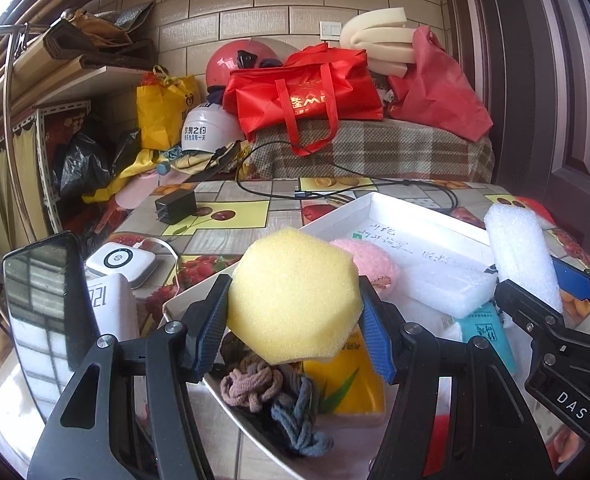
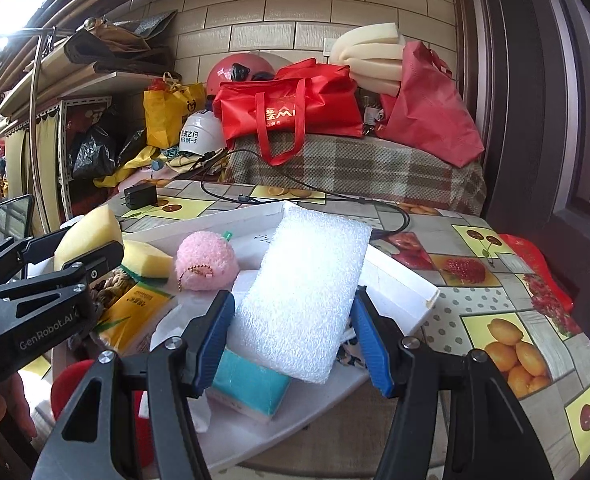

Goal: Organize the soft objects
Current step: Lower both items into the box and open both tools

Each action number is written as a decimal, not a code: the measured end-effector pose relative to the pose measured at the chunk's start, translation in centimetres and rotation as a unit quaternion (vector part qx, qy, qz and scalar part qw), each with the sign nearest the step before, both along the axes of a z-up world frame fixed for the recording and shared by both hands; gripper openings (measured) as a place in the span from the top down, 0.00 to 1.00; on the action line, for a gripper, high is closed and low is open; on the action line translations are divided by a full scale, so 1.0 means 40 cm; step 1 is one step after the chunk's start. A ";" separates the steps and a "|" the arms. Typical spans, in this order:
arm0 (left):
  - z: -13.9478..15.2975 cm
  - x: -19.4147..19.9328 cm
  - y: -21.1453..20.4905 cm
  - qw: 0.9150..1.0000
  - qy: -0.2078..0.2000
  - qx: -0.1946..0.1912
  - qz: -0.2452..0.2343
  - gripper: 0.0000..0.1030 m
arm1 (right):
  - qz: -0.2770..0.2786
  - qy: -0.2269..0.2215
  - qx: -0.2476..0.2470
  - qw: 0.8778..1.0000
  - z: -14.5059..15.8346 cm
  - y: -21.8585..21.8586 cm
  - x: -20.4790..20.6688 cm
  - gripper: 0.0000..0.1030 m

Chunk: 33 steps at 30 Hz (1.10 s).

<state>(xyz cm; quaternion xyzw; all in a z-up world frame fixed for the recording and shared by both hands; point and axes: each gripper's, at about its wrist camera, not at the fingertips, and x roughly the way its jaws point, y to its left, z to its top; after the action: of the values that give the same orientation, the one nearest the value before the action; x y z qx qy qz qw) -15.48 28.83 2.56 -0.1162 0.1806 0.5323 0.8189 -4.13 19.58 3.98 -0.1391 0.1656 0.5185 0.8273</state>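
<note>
My left gripper (image 1: 295,320) is shut on a yellow sponge (image 1: 295,296) and holds it above the white box (image 1: 395,208). It also shows in the right wrist view (image 2: 89,254) at the left. My right gripper (image 2: 293,330) is shut on a white foam pad (image 2: 307,296) held over the box (image 2: 399,284); the pad also shows in the left wrist view (image 1: 523,256). In the box lie a pink plush ball (image 2: 206,261), another yellow sponge (image 2: 147,258), tissue packs (image 2: 251,388), a foam block (image 1: 447,284) and knotted cords (image 1: 263,392).
The fruit-pattern table (image 2: 495,300) carries a black charger (image 1: 175,206), a cable (image 1: 335,192), a phone (image 1: 43,304) and a white power bank (image 1: 121,262). Red bags (image 1: 307,92), helmets (image 1: 211,128) and foam rolls (image 1: 379,40) crowd the back. A door (image 2: 555,120) stands at the right.
</note>
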 end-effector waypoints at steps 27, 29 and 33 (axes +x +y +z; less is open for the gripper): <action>-0.010 0.034 0.089 0.999 0.015 -0.028 0.028 0.09 | -0.001 0.027 -0.013 1.000 -0.004 0.090 0.051 0.01; -0.007 0.035 0.081 0.999 0.019 -0.018 0.035 0.09 | -0.001 0.025 -0.009 1.000 -0.002 0.086 0.048 0.00; -0.005 0.032 0.076 0.999 0.018 -0.011 0.039 0.09 | 0.000 0.024 -0.005 1.000 0.000 0.083 0.047 0.00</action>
<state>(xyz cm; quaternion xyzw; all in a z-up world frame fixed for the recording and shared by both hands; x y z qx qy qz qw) -14.18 31.87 2.36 -0.1228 0.1966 0.5637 0.7928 -2.26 22.88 3.99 -0.1312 0.1880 0.5205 0.8225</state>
